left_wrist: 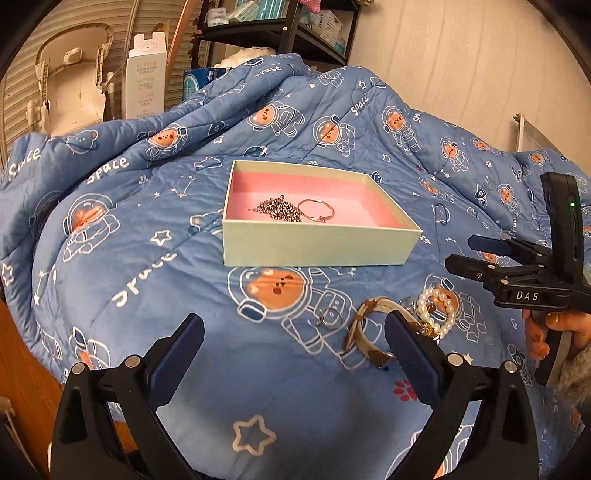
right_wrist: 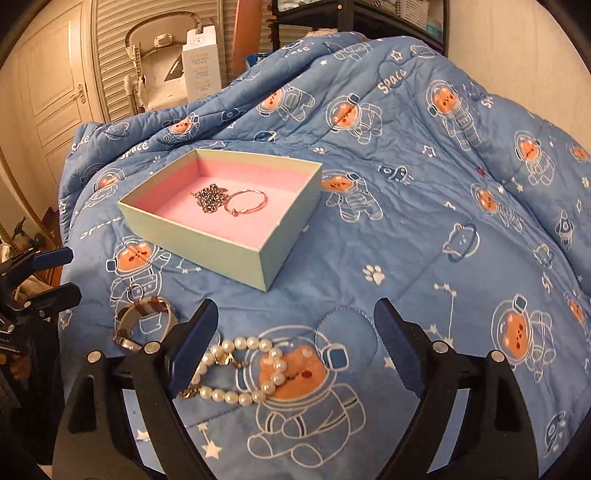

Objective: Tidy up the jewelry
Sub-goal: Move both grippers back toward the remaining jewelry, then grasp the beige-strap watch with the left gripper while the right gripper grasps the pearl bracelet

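Nearest, the right claw (right_wrist: 295,350) hangs spread wide above the pearl bracelet (right_wrist: 243,373), while the left claw (left_wrist: 293,350), equally agape and empty, hovers by the leather-strap bracelet (left_wrist: 369,332) and small ring (left_wrist: 328,317), all lying on the quilt (left_wrist: 147,240) short of the box (left_wrist: 314,247). Farther off, inside the box, sit a chain (left_wrist: 279,210) and hoop bangle (left_wrist: 316,210). I'd worry the pearls slip from a pinch, or sink into the soft quilt.

A blue quilt (left_wrist: 177,258) printed with astronaut bears spread ahead of the gripper; beyond it stood a white carton (left_wrist: 145,79), a dark shelf rack (left_wrist: 280,33), and a panelled door (right_wrist: 48,85) far left.
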`<state>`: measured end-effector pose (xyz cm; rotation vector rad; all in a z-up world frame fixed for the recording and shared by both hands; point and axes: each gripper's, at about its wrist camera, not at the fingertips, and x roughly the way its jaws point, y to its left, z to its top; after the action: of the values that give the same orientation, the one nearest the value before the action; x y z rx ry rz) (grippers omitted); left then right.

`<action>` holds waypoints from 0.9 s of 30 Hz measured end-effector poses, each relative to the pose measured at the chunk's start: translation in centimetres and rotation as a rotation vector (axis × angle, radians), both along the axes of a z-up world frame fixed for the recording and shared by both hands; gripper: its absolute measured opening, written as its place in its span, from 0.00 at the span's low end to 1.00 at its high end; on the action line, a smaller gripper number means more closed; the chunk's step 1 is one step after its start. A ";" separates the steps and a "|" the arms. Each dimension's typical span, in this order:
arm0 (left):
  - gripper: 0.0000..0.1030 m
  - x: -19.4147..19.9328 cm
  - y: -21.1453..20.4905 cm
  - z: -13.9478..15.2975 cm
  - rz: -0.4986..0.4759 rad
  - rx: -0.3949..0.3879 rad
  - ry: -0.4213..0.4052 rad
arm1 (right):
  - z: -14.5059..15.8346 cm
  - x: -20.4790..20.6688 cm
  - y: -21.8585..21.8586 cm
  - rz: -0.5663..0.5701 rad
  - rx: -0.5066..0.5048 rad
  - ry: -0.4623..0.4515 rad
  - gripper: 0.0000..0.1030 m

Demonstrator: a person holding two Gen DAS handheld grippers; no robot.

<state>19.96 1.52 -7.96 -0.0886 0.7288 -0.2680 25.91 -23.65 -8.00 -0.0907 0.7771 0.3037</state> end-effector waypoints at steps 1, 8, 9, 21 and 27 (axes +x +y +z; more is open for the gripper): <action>0.93 -0.3 0.0 -0.2 0.005 -0.001 0.006 | -0.4 -0.4 -0.3 -0.010 0.007 0.011 0.83; 0.93 -1.8 -0.4 -1.1 0.022 -0.026 0.034 | -2.1 -2.4 -1.1 -0.075 0.011 0.049 0.83; 0.92 -1.9 -0.6 -1.2 0.022 -0.026 0.036 | -2.3 -2.5 -1.2 -0.078 0.015 0.058 0.80; 0.86 -2.2 -2.6 -1.7 -0.028 0.024 0.033 | -4.1 -0.7 -1.6 -0.155 0.096 0.208 0.39; 0.66 -0.8 -2.5 -1.2 -0.053 0.010 0.039 | -4.3 0.0 -0.2 -0.144 0.070 0.250 0.27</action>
<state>19.21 -0.99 -9.19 -0.0649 0.7722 -0.3139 25.87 -23.82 -12.26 0.0705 1.0145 0.2066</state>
